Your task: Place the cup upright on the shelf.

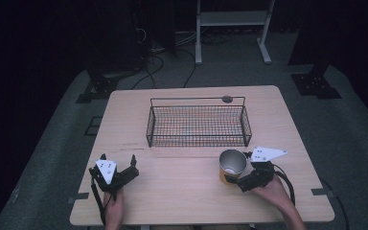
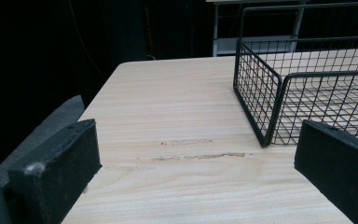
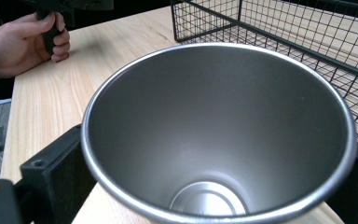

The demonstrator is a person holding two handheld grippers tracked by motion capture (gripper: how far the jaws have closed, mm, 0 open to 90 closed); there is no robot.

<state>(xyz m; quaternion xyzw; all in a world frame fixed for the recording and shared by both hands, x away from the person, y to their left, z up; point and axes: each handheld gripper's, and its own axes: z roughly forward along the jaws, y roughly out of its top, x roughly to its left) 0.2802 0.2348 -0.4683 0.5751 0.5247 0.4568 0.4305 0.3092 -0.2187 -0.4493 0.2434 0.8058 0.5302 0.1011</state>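
Dark floor and cables surround a pale wooden table (image 1: 182, 191), where a steel cup (image 1: 232, 165) stands upright at about 4 o'clock, just short of the wire basket (image 1: 198, 122). Flanking it, the right gripper (image 1: 239, 181) has jaws against its sides, probably ready to lift it over the near rim, the one obstacle. At 8 o'clock the left gripper (image 1: 120, 168) rests, jaws wide and empty.
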